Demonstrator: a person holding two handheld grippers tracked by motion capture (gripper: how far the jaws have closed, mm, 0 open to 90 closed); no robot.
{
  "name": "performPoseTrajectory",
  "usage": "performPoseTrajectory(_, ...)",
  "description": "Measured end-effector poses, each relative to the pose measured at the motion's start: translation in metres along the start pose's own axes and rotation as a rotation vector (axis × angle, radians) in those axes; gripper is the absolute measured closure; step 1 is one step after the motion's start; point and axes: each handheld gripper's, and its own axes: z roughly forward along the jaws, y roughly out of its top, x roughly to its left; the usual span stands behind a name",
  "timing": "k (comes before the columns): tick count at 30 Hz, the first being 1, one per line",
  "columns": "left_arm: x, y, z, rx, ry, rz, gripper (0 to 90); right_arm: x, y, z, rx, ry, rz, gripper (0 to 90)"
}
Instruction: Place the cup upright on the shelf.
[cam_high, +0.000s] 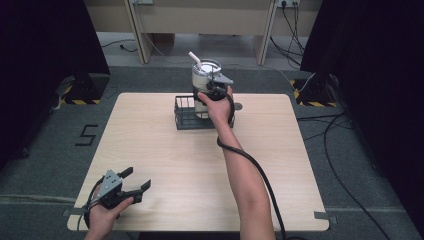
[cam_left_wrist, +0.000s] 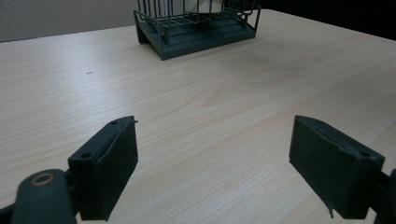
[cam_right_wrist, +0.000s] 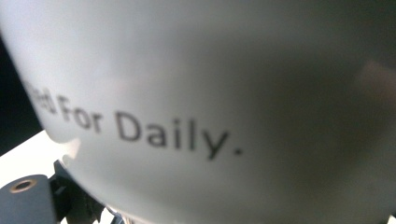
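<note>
Grey carpet floor, dark curtains at both sides, cables trailing at the right; the light wood bench (cam_high: 165, 150) sits in the middle with a taped "5" on the floor to its left.

High view: I see a dark wire basket (cam_high: 186, 113) at the far centre of the bench. A white tumbler (cam_high: 202, 80) with a clear lid and a white straw (cam_high: 195, 59) stands upright in the basket, its upper part rising above the basket rim. My right hand-held gripper (cam_high: 216, 89) is at the tumbler's near-right side, right against its wall, at mid height. My left hand-held gripper (cam_high: 131, 183) rests low at the near left corner of the bench, well apart from basket and tumbler.

Left gripper view: jaws of the left hand-held gripper (cam_left_wrist: 212, 170) spread wide, nothing between them but bare bench (cam_left_wrist: 210, 102). The basket (cam_left_wrist: 196, 28) shows far ahead with its ribbed base, a detail the high view does not resolve; a sliver of the white tumbler (cam_left_wrist: 211, 3) shows behind the wires.

Right gripper view: the tumbler wall (cam_right_wrist: 224, 93) is very close to the lens, blurred, with printed text ending "For Daily." not legible from above. The jaws are mostly hidden by the tumbler; whether the right hand-held gripper is clamped on the tumbler or merely against it, I cannot tell.
</note>
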Motion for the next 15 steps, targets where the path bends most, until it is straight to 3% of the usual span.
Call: performPoseTrajectory(15, -0.0002, 0.0002, -0.0005, 0.000, 0.002, 0.003, 15.0, -0.0013, -0.0087, -0.0023, -0.029, 0.007, -0.009, 9.1)
